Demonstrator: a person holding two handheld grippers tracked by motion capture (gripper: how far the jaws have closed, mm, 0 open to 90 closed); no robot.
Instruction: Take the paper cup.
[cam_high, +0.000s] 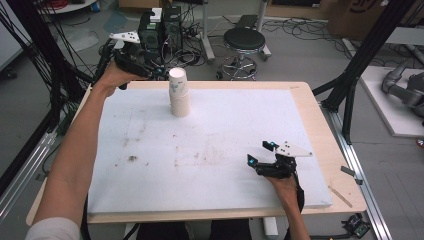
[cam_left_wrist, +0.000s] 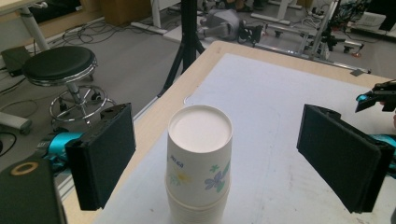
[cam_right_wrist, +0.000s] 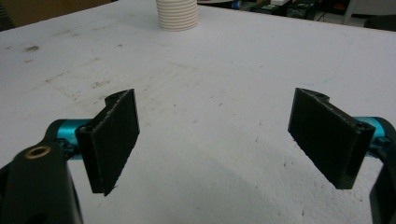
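Observation:
A stack of white paper cups (cam_high: 179, 93) stands upside down near the far edge of the white board (cam_high: 210, 150); the top cup has a flower print. My left gripper (cam_high: 156, 70) is at the far left beside the stack, held a little above the board. In the left gripper view the cup stack (cam_left_wrist: 200, 158) sits between the wide-apart black pads (cam_left_wrist: 105, 154), and neither pad touches it. My right gripper (cam_high: 260, 153) rests open near the front right of the board with nothing between its jaws. The right gripper view shows that gripper (cam_right_wrist: 215, 105) over bare board, with the stack's base (cam_right_wrist: 176, 14) far ahead.
The board lies on a wooden table (cam_high: 327, 150) whose rim shows at the right and far sides. A black stool (cam_high: 244, 40) and tangled cables stand on the floor behind the table. Black frame posts (cam_high: 352, 75) rise at the right and left.

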